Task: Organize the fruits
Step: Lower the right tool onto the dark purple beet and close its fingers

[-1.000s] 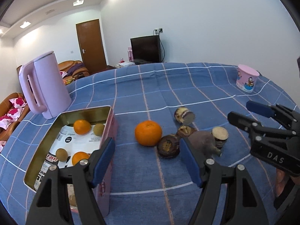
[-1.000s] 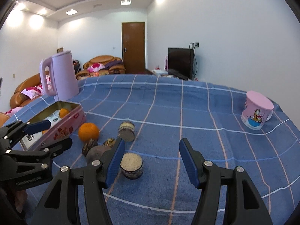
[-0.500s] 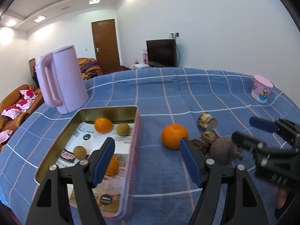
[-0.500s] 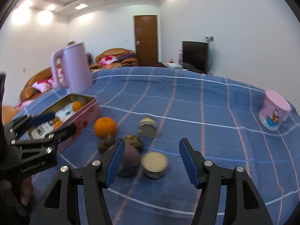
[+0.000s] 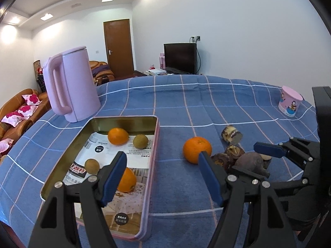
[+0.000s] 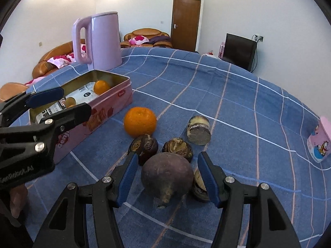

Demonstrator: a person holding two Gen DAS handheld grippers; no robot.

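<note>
Showing only in the right view, the spread right tool [image 6: 167, 177] frames a purple root [image 6: 167, 175].

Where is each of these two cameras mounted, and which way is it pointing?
Left wrist: rides the left claw, looking down at the pink tin; the right claw shows at its right.
Right wrist: rides the right claw, looking at a dark purple root; the left claw shows at its left.
Shared: tin, loose orange, kettle.
</note>
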